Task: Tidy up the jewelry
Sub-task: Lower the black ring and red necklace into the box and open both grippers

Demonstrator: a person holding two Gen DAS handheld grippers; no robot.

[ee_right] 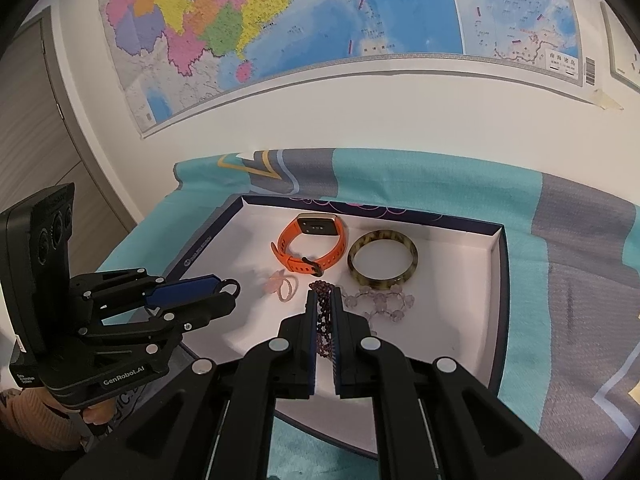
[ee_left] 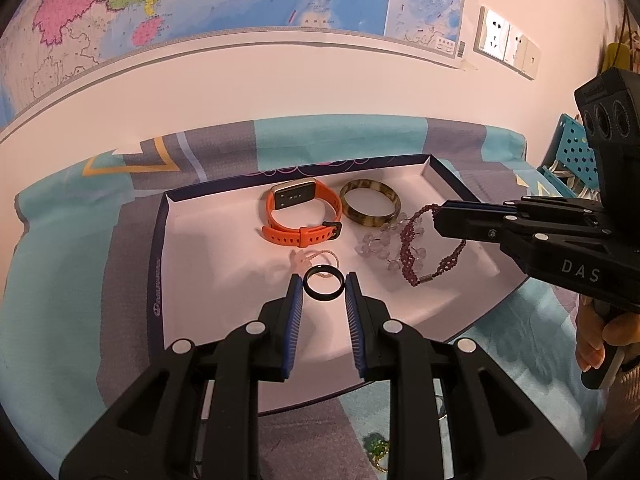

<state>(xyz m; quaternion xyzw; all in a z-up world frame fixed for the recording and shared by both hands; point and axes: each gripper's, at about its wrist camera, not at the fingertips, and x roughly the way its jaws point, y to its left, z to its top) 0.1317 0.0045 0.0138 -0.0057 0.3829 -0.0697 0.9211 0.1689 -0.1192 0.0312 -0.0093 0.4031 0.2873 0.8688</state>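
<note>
The left gripper [ee_left: 323,286] pinches a black ring [ee_left: 323,283] above the white tray [ee_left: 200,240]. The right gripper [ee_right: 324,300] is clamped on a purple beaded bracelet [ee_right: 325,316], seemingly lifted slightly.

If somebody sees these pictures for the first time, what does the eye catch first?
Probably the orange watch at the back of the white tray, beside the mottled bangle. Next, the left gripper pinching a black ring, and the right gripper shut on a purple bracelet.
</note>
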